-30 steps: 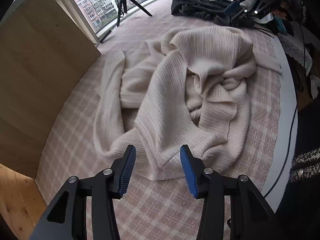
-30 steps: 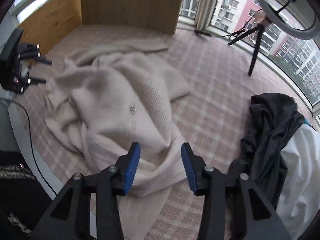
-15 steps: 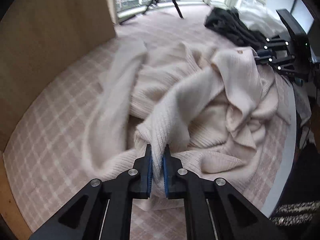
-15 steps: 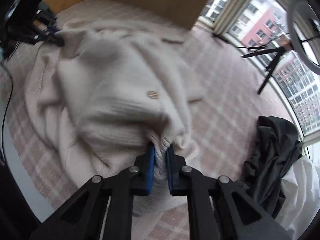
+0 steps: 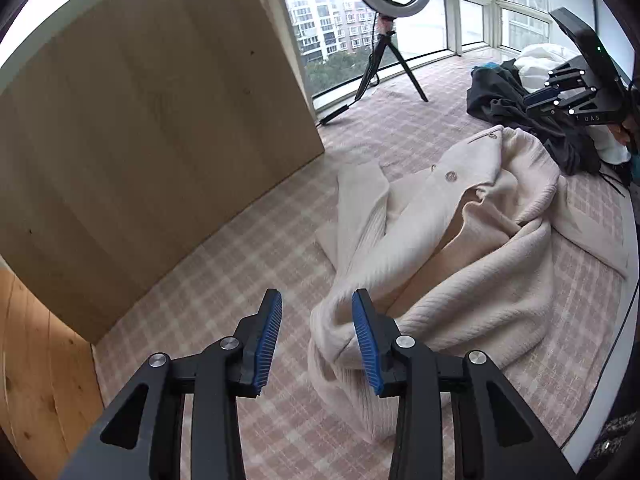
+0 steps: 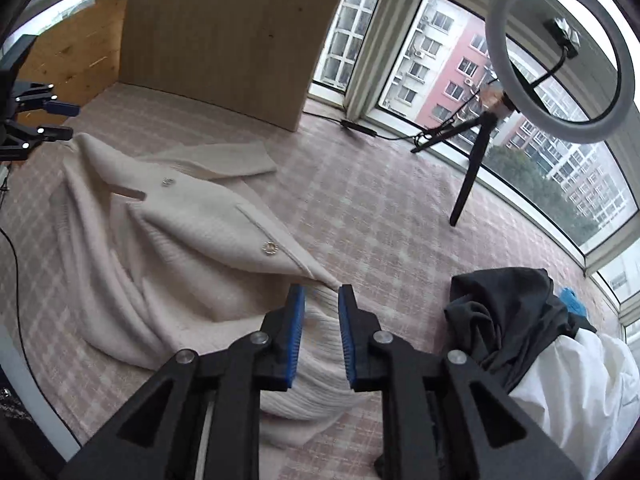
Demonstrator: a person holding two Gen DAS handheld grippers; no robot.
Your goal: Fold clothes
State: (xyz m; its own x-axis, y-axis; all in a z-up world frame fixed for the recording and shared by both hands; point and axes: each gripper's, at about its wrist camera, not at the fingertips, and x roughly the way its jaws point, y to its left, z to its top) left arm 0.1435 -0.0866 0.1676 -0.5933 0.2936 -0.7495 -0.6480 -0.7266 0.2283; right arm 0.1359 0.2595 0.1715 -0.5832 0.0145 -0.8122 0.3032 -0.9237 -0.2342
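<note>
A cream ribbed knit cardigan (image 5: 460,264) with gold buttons lies stretched out on the pink checked bed cover (image 5: 224,292); it also shows in the right wrist view (image 6: 192,240). My left gripper (image 5: 316,336) is open, one end of the cardigan just right of its gap. My right gripper (image 6: 321,334) is open, its blue pads either side of the cardigan's other end without pinching it. Each gripper shows at the far edge of the other's view.
A light wooden panel (image 5: 140,120) stands along the bed's far side. A ring light on a tripod (image 6: 560,52) stands by the windows. A dark garment (image 6: 508,312) and white bedding (image 6: 572,392) are piled at the right. A black cable (image 6: 24,280) runs along the bed's edge.
Both grippers shut on the crumpled cardigan, drew its ends apart so it lies stretched out, and have now opened and let go.
</note>
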